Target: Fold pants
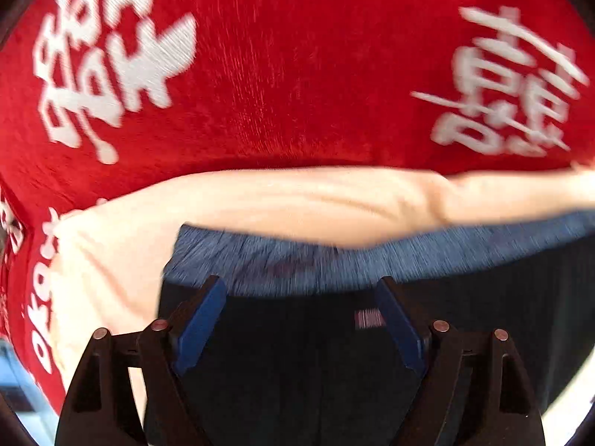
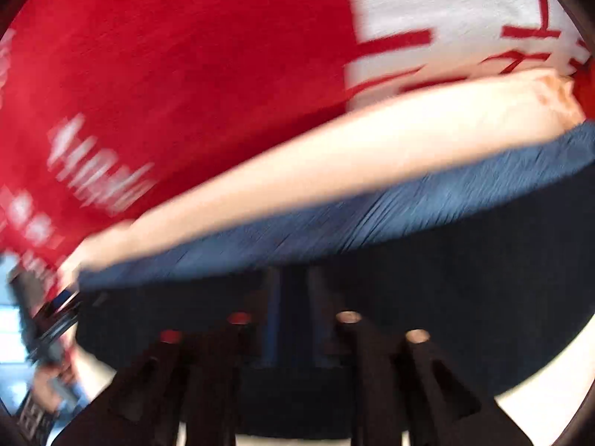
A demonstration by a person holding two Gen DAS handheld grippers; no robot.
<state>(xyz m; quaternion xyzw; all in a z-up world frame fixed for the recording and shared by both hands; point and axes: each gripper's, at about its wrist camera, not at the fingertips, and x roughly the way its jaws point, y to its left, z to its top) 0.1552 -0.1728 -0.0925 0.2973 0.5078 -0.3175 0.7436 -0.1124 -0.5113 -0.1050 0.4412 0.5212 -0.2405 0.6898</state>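
Note:
Dark navy pants (image 1: 297, 353) with a lighter blue ribbed waistband (image 1: 282, 260) lie on a cream layer of cloth (image 1: 297, 200). My left gripper (image 1: 301, 297) hovers just over the pants below the waistband, jaws wide apart, blue pads (image 1: 200, 323) showing, nothing between them. In the right wrist view the same pants (image 2: 465, 267) and waistband (image 2: 334, 230) fill the lower half. My right gripper (image 2: 293, 297) has its fingers close together, pressed into the dark fabric, which hides the tips. The view is blurred by motion.
A red cloth with white characters (image 1: 260, 74) covers the surface beyond the pants, also in the right wrist view (image 2: 167, 93). The other gripper and hand (image 2: 44, 327) show at the far left of the right wrist view. A pale surface edge (image 2: 539, 383) shows lower right.

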